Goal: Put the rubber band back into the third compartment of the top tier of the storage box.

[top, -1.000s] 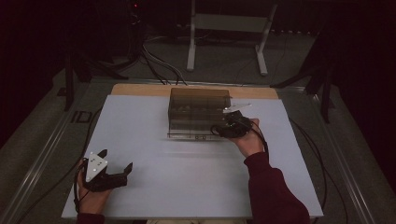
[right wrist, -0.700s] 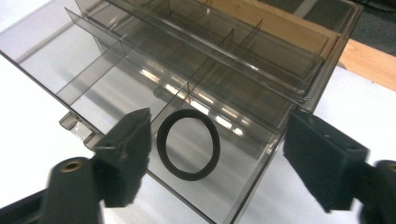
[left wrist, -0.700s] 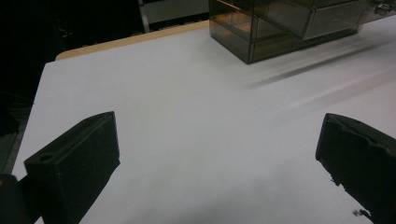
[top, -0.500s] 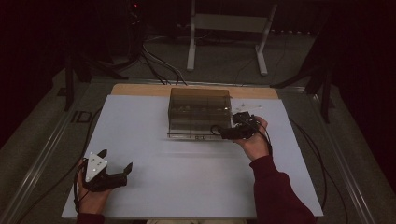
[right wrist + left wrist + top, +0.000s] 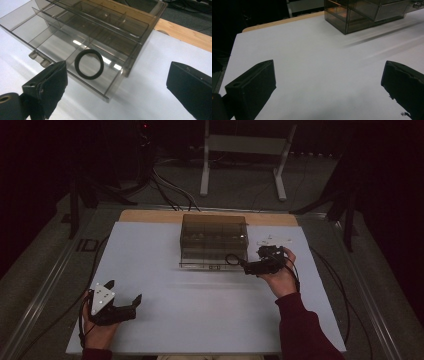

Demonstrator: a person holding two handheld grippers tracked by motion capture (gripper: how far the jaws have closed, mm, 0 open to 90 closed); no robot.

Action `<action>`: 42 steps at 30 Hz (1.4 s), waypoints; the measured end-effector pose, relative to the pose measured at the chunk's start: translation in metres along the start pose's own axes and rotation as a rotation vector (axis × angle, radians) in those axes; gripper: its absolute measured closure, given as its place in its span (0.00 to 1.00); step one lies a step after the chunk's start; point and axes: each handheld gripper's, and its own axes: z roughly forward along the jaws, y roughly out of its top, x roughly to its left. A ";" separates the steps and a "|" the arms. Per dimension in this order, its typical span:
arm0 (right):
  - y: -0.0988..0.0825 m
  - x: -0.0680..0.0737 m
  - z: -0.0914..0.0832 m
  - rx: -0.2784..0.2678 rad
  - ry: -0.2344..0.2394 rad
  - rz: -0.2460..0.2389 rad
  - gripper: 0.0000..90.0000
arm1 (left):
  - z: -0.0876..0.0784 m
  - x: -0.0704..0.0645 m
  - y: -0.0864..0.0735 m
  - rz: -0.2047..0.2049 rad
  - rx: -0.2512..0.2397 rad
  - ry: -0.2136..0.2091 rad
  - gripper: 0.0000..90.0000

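A smoky clear drawer organizer (image 5: 214, 232) stands at the middle of the white mat, with its bottom drawer (image 5: 53, 48) pulled out. A black ring (image 5: 231, 259) (image 5: 89, 64) lies loose in the drawer's right end compartment. My right gripper (image 5: 246, 266) (image 5: 117, 72) hovers just right of that drawer and points at it. Its jaws have just been opening and now stand wide apart with nothing pressed between them. My left gripper (image 5: 124, 291) (image 5: 327, 72) rests open near the front left of the mat, far from the organizer (image 5: 362, 12), holding nothing.
Small white pieces (image 5: 274, 240) lie on the mat right of the organizer. The mat (image 5: 200, 315) sits on a wooden board (image 5: 150, 215). Behind the table stand a metal frame (image 5: 240, 145) and floor cables (image 5: 170, 190).
My right hand has drawn back to the right, away from the drawer, and its jaws have spread. The ring now lies alone in the drawer. The left hand has kept still.
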 end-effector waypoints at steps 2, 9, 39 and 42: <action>-0.003 -0.001 -0.002 -0.010 -0.004 0.005 0.04 | 0.000 0.000 0.000 -0.001 0.001 -0.001 0.00; -0.017 -0.004 -0.012 -0.028 -0.029 0.012 0.04 | 0.000 0.000 0.000 -0.003 0.000 -0.001 0.00; -0.067 -0.004 -0.038 -0.038 -0.089 0.014 0.01 | 0.001 0.002 0.004 -0.027 -0.021 -0.006 0.00; -0.070 -0.004 -0.042 -0.062 -0.076 0.020 0.01 | 0.001 0.003 0.004 -0.027 -0.025 -0.005 0.00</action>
